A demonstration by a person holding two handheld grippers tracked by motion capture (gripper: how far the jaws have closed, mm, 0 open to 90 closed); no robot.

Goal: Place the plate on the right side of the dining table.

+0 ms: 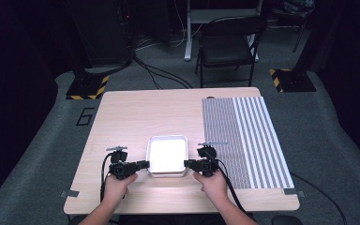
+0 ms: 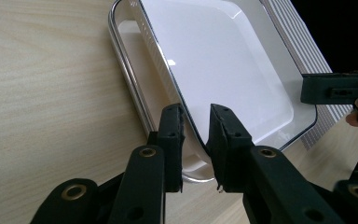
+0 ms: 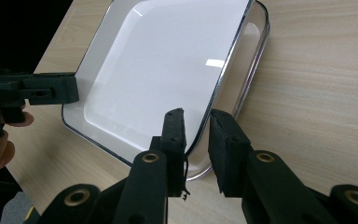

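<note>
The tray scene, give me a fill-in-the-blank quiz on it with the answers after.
1. The left tongs straddle the rim of the ____.
2. The tray lies on a ____ table.
3. The right tongs stand at the tray's ____ side in the high view.
4. To the right of the tray lies a ____ mat.

Missing words: tray; wooden; right; striped

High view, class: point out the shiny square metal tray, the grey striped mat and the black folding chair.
Shiny square metal tray (image 1: 150, 157): high view, on its left rim.
Grey striped mat (image 1: 258, 136): high view, on its wide-striped right half.
Black folding chair (image 1: 225, 50): high view, on its seat.
</note>
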